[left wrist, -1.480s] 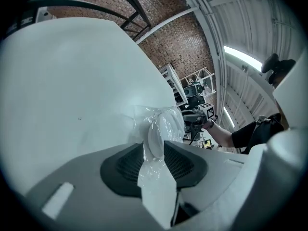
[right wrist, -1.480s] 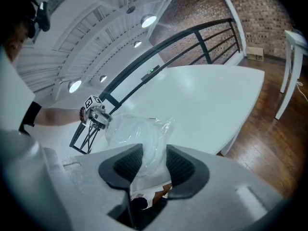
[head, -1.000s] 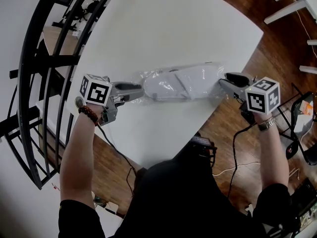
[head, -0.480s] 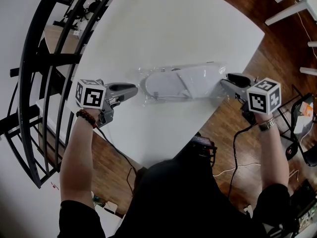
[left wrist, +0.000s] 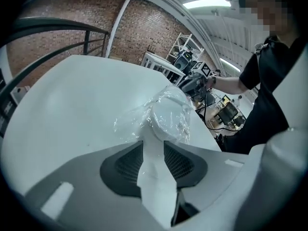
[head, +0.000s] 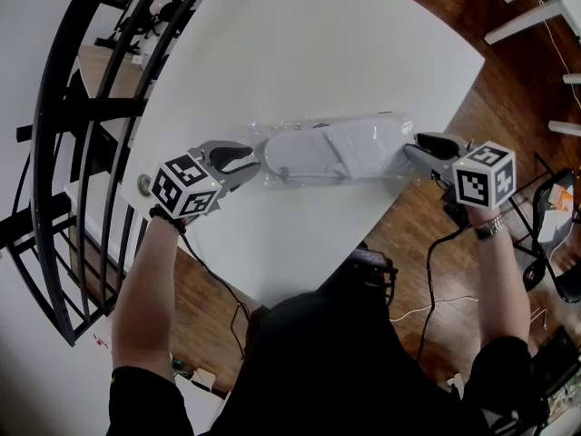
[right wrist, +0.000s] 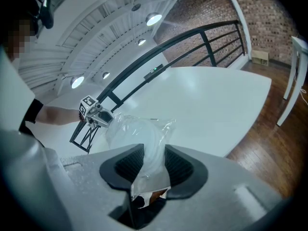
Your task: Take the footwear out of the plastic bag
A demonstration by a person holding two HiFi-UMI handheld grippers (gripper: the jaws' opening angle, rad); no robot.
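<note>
A clear plastic bag (head: 363,142) lies across the white table (head: 300,53) with white slippers (head: 304,157) inside. My left gripper (head: 243,160) is at the bag's left end, rolled to one side. Its jaws have just been opening. In the left gripper view the bag (left wrist: 166,114) lies just ahead of the gripper (left wrist: 154,146). Thin film from the bag's edge reaches into the gap and the pads stand apart from it. My right gripper (head: 413,148) is shut on the bag's right end. In the right gripper view, bunched plastic (right wrist: 139,131) is pinched between that gripper's (right wrist: 154,153) pads.
A black curved railing (head: 82,153) runs along the table's left side. The table's near edge (head: 363,243) lies just below the bag, with wooden floor (head: 418,234) beyond it. White chair legs (head: 536,7) stand at the top right. Cables trail on the floor.
The left gripper drew back left from the bag, then rolled over and came back to the bag's left end. The right gripper and its grip have not moved.
</note>
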